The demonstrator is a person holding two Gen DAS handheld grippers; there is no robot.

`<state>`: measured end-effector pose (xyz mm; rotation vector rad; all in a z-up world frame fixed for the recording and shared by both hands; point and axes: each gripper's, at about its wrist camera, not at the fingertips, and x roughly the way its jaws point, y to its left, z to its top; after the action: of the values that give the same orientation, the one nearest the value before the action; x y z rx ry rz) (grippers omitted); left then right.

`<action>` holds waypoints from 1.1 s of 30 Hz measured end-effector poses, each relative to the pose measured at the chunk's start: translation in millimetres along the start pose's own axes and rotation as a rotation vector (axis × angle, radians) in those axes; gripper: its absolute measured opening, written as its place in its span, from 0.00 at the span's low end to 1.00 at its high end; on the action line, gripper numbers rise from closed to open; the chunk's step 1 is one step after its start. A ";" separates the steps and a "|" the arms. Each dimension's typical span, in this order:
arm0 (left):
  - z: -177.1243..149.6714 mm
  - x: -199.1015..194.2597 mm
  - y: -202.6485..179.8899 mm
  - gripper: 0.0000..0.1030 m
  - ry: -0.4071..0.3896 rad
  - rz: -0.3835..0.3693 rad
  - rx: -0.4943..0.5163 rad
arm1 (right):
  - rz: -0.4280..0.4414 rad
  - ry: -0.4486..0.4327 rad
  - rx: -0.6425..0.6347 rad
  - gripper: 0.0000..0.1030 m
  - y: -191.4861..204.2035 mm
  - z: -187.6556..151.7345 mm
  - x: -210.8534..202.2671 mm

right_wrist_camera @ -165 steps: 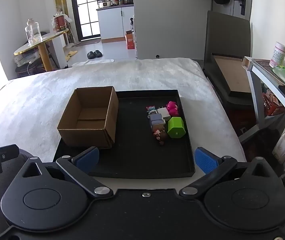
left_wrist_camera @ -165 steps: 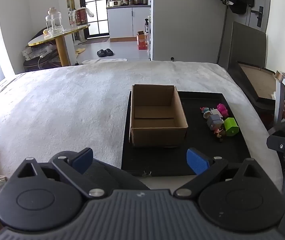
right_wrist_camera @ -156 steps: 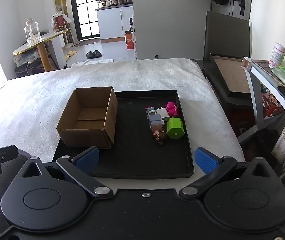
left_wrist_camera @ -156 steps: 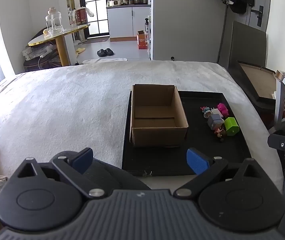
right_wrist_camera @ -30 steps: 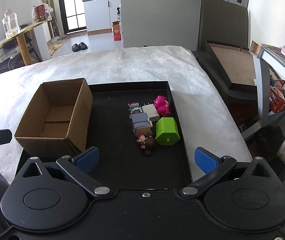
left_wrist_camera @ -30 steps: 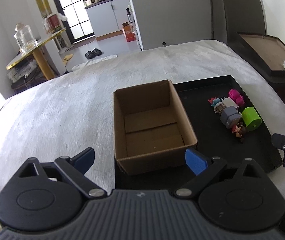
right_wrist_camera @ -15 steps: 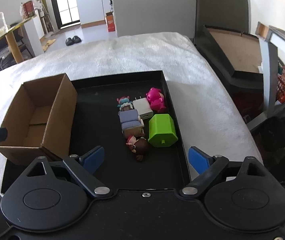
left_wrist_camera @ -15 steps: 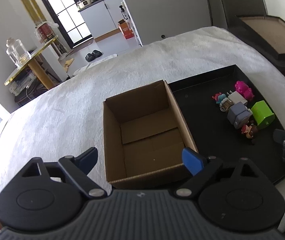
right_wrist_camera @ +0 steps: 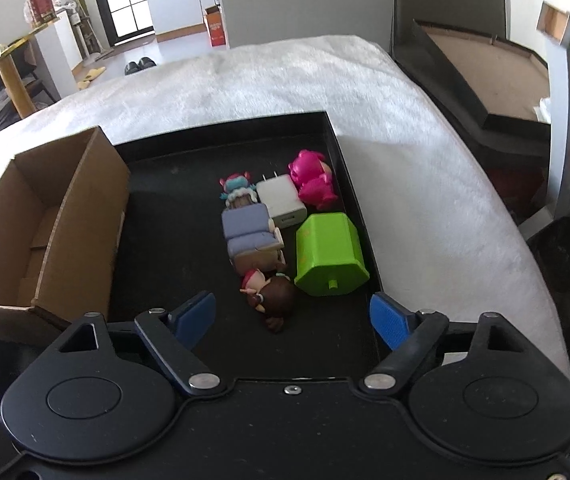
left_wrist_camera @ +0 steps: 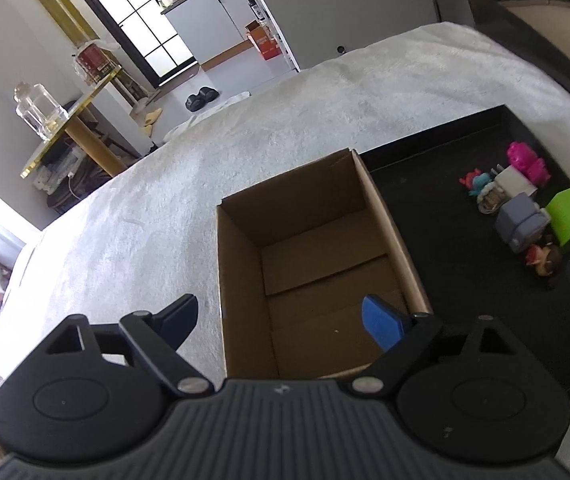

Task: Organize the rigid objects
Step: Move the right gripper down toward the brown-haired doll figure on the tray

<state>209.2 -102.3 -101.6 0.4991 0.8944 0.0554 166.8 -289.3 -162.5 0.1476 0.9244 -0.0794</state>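
On the black tray [right_wrist_camera: 349, 184], right half: a cluster of small toys, namely a green block [right_wrist_camera: 331, 258], white charger [right_wrist_camera: 281, 200], pink figure [right_wrist_camera: 313, 178], lavender block [right_wrist_camera: 251, 228] and brown-haired doll [right_wrist_camera: 271, 294]. Left half: an empty cardboard box [left_wrist_camera: 309, 256]. The right gripper [right_wrist_camera: 291, 318] hung above the doll, jaws closing, nothing gripped. The left gripper [left_wrist_camera: 281, 316] stood wide over the box's left wall.

I'm getting bright daylight from the paned glass door [left_wrist_camera: 141, 28] at about eleven o'clock in both views, slightly blown out. The white blanket [left_wrist_camera: 325, 112] glares softly; the black tray [right_wrist_camera: 157, 216] stays dark with little detail. Toys cast short, soft shadows. Fisheye bending curves the edges, corners vignette black, and the right view's rim looks slightly smeared.
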 end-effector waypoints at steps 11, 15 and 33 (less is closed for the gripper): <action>2.6 29.2 -7.6 0.87 0.061 0.023 0.027 | 0.016 0.062 0.035 0.70 -1.1 -9.5 27.5; 1.4 34.9 -8.2 0.87 0.078 0.028 0.035 | 0.014 0.062 0.007 0.68 7.0 -9.3 33.6; -1.4 47.8 -3.3 0.87 0.103 0.028 0.021 | 0.029 0.078 0.028 0.13 8.9 -19.5 47.5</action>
<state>237.8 -92.7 -138.8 0.5318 0.9897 0.0986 181.1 -277.5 -211.2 0.1912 0.9994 -0.0602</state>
